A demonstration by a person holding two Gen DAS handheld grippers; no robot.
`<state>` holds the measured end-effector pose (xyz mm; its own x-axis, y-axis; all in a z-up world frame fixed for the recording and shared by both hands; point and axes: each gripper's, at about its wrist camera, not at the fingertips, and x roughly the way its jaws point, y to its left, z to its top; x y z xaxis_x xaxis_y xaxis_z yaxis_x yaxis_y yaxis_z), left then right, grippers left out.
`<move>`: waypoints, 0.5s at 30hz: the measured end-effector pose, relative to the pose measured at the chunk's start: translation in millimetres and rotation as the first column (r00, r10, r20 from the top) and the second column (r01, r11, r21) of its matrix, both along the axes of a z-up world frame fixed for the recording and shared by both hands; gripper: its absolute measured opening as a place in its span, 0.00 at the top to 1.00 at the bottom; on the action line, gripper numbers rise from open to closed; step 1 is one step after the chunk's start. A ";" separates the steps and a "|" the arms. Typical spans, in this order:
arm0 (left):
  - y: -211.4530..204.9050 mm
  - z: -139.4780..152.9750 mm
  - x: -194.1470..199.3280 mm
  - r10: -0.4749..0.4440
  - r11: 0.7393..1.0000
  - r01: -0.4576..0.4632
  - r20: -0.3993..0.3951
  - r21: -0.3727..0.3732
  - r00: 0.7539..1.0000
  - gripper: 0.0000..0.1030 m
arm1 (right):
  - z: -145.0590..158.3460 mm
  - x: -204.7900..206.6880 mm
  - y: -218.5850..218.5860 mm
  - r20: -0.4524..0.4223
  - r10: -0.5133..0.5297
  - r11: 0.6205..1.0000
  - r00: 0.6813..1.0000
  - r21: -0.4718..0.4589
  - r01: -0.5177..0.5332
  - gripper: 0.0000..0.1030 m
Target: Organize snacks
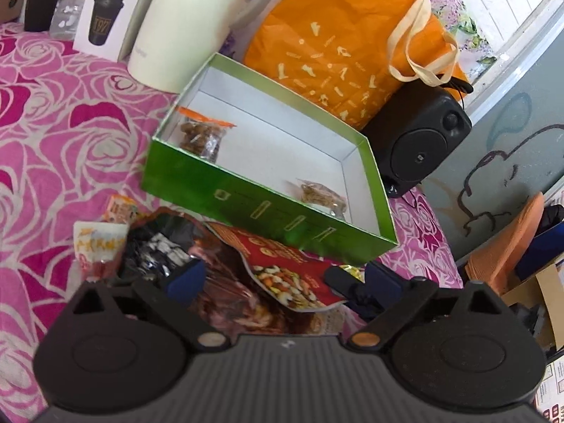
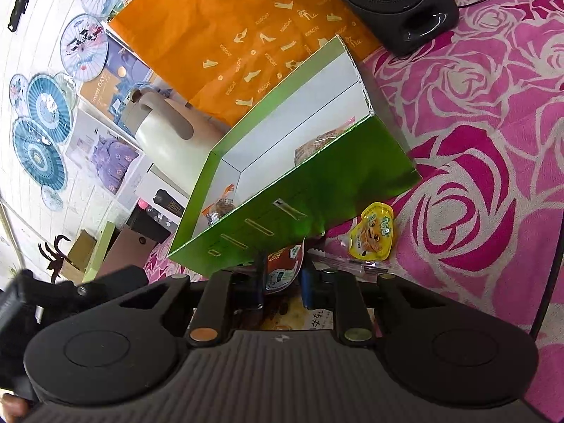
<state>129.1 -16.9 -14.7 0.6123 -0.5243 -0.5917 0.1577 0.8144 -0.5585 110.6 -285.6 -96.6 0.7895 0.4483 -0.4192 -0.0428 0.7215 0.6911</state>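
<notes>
On the left, the left gripper (image 1: 278, 282) hangs over the loose pile of snack packets (image 1: 155, 250) with its fingers spread wide and nothing between them; the red nut pouch (image 1: 282, 268) lies just under the gap, against the near wall of the green box (image 1: 268, 208). To its right, the right gripper (image 2: 283, 282) has its fingers drawn in narrow around the edge of a red and white packet (image 2: 282, 268) at the foot of the box; whether the pads actually bite on it I cannot tell, as the packet's edge hides the contact. If it were me, I would make sure of that pinch before lifting, take the packet up over the near wall instead of dragging it against the card, and set it in the bare middle of the box, since a clear bag of brown snacks (image 1: 202, 137) sits in one corner already and another clear bag (image 1: 320, 194) in the opposite one. A yellow pouch (image 2: 372, 236) waits on the cloth just beside the box. Everything rests on a pink rose-patterned cloth (image 1: 53, 134), soft enough that the box may shift if nudged. Behind stand a cream jug (image 1: 190, 24), an orange tote bag (image 1: 338, 38) and a black speaker (image 1: 419, 137), with paper fans (image 2: 38, 134) on the white wall.
</notes>
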 end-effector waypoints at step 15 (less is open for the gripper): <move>-2.7 -21.9 -7.8 0.025 0.997 -0.024 0.020 -0.068 0.999 0.89 | 6.0 -18.3 10.1 0.067 0.006 0.998 0.998 -0.060 -0.002 0.80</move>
<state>121.3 -19.6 -36.6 0.6373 -0.5475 -0.5423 0.1500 0.7784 -0.6096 92.3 -275.4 -90.6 0.8150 0.4273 -0.3914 -0.0909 0.7614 0.6419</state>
